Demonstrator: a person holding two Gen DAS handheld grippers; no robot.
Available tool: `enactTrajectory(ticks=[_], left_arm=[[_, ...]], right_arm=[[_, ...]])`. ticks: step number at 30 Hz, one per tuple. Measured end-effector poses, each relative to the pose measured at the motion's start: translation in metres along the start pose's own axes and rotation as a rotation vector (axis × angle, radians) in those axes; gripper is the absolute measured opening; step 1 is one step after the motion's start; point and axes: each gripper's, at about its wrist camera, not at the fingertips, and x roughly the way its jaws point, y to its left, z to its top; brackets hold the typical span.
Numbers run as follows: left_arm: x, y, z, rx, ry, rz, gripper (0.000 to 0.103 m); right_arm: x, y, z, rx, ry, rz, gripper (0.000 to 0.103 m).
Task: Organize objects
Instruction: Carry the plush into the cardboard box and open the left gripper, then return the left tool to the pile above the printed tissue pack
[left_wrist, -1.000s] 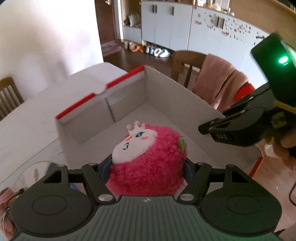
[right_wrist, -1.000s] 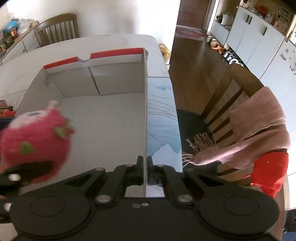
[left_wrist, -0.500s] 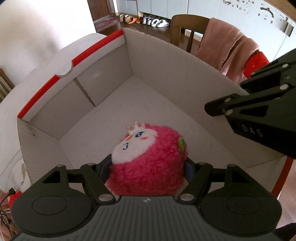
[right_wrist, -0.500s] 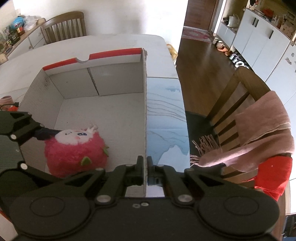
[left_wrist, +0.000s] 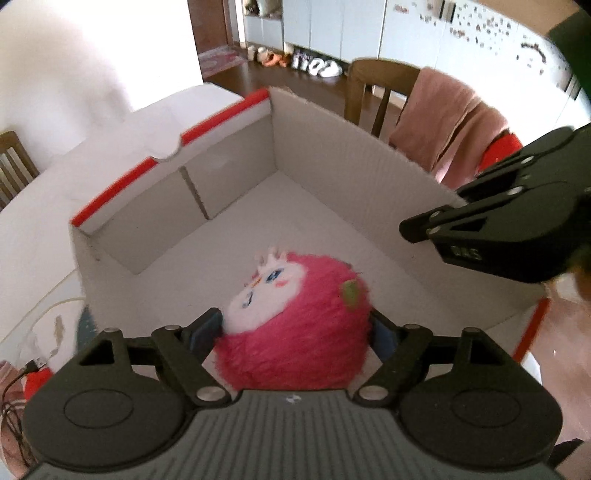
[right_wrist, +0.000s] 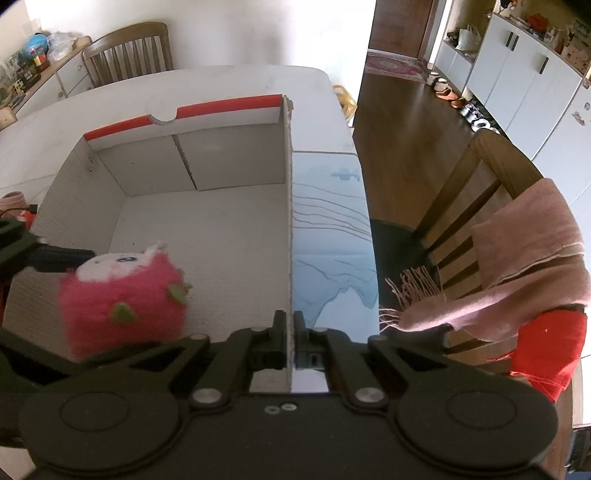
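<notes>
I tilt my left gripper (left_wrist: 295, 325) steeply down into the box (left_wrist: 369, 162) on the table (right_wrist: 221, 77); its jaws are opening around the pink plush (left_wrist: 295, 332), wider than a second ago. My right gripper (right_wrist: 290, 332) keeps pinching the box's wall, jaws pressed together.

Two wrist fisheyes, angled steeply down, close over the box (left_wrist: 369, 177).
Left looks from its near side, right from its right wall (right_wrist: 287, 221); both share the box interior and plush (right_wrist: 122, 295).

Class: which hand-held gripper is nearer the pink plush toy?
Left. The left hand-held gripper, jaws opening, straddles the pink plush toy; the right hand-held gripper pinches the box wall beside it.
</notes>
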Motion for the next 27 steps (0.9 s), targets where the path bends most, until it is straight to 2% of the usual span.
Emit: enactTrajectory(ticks=[8, 11, 14, 20, 24, 27], left_arm=[[-0.056, 0.01, -0.008, -0.051, -0.108, 0.016, 0.082], [-0.093, 0.025, -0.023, -0.078, -0.167, 0.042, 0.082], [-0.12, 0.045, -0.048, -0.126, -0.191, 0.094, 0.082], [-0.142, 0.084, -0.115, -0.271, -0.144, 0.224, 0.082], [-0.137, 0.095, -0.16, -0.33, -0.076, 0.258, 0.082], [-0.126, 0.1, -0.192, -0.387, -0.025, 0.241, 0.082]], right_arm=[[0.001, -0.003, -0.001, -0.004, 0.01, 0.015, 0.001], [0.001, -0.004, -0.001, -0.007, 0.01, 0.015, 0.001], [0.0, -0.004, -0.001, -0.009, 0.01, 0.016, 0.001], [0.002, -0.004, 0.001, -0.012, 0.018, 0.016, 0.001], [0.002, -0.004, 0.003, -0.01, 0.02, 0.012, 0.001], [0.003, -0.004, 0.004, -0.011, 0.025, 0.005, 0.001]])
